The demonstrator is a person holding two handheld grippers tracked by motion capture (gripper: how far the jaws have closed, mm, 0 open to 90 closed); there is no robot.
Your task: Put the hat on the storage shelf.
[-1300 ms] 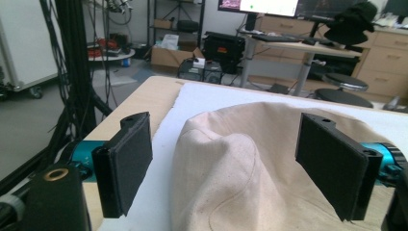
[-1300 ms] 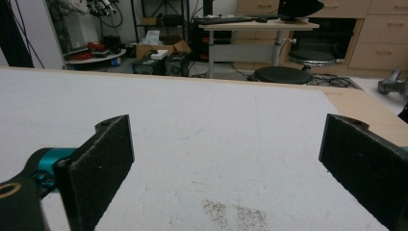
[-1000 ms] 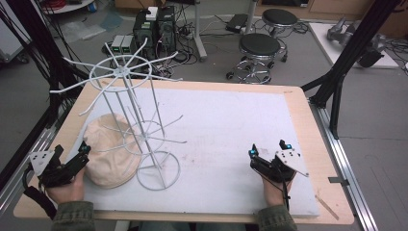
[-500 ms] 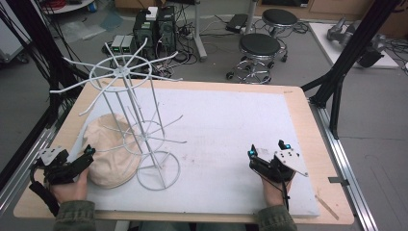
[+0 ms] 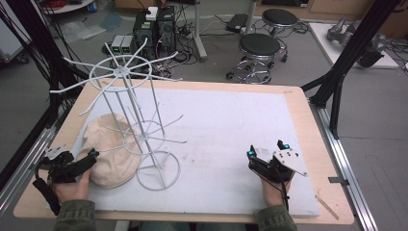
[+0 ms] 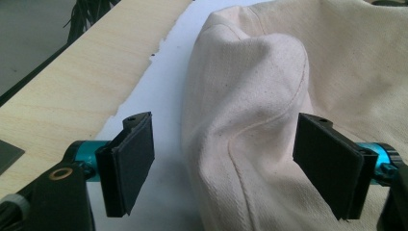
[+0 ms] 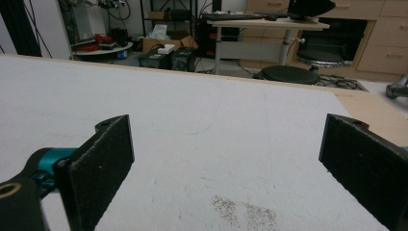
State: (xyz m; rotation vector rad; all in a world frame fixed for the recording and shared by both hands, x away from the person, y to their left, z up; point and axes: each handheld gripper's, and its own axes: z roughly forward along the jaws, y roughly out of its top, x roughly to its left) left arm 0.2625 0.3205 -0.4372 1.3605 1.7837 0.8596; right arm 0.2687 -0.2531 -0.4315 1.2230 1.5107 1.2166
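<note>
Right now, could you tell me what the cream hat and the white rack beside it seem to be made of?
The hat looks like matte cotton twill or canvas: visible diagonal weave, stitched seams, soft creases. The rack appears to be thin metal wire with a smooth white coating, judging by its slender rigid rods; plastic cannot be excluded.

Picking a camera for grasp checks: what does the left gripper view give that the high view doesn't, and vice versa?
Left gripper view alone: the seams and folds of the cream fabric hat bulging between the open jaws of the left gripper, and the mat's torn edge. High view alone: the white wire rack beside the hat, the right gripper open over bare mat, and the stools behind. Both: hat, left gripper, white mat, wooden table.
</note>
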